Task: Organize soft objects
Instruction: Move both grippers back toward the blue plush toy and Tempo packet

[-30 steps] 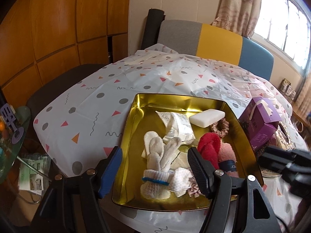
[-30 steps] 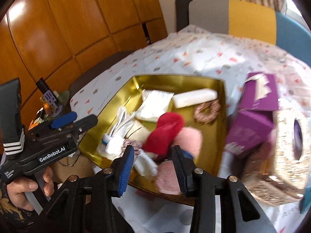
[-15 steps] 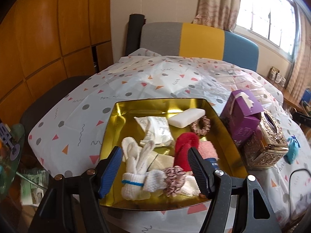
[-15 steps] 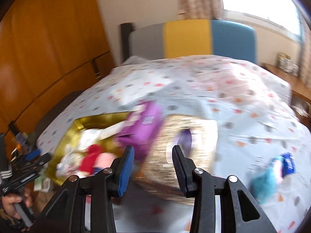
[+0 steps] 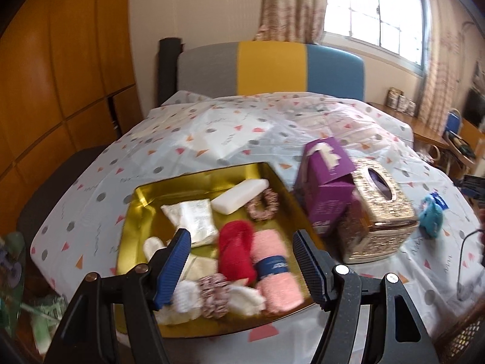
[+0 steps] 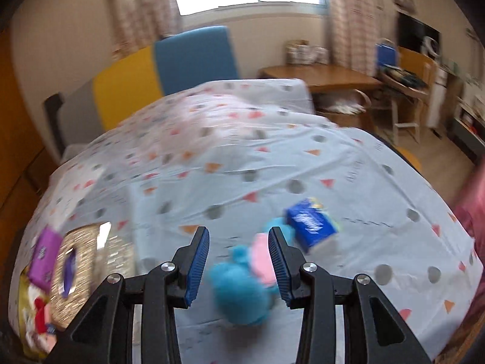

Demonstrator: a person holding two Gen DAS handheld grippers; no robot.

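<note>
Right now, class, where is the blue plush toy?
The blue plush toy lies on the patterned tablecloth, right of the gold tissue box, between the right gripper's open jaws.

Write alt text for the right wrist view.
The open right gripper hovers over a fluffy blue and pink soft toy with a blue tag, lying on the confetti-patterned white tablecloth. The picture is motion-blurred.

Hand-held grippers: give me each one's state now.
Left hand-held gripper: open, empty, above the gold tray.
Right hand-held gripper: open, holding nothing, blue plush toy beyond.
</note>
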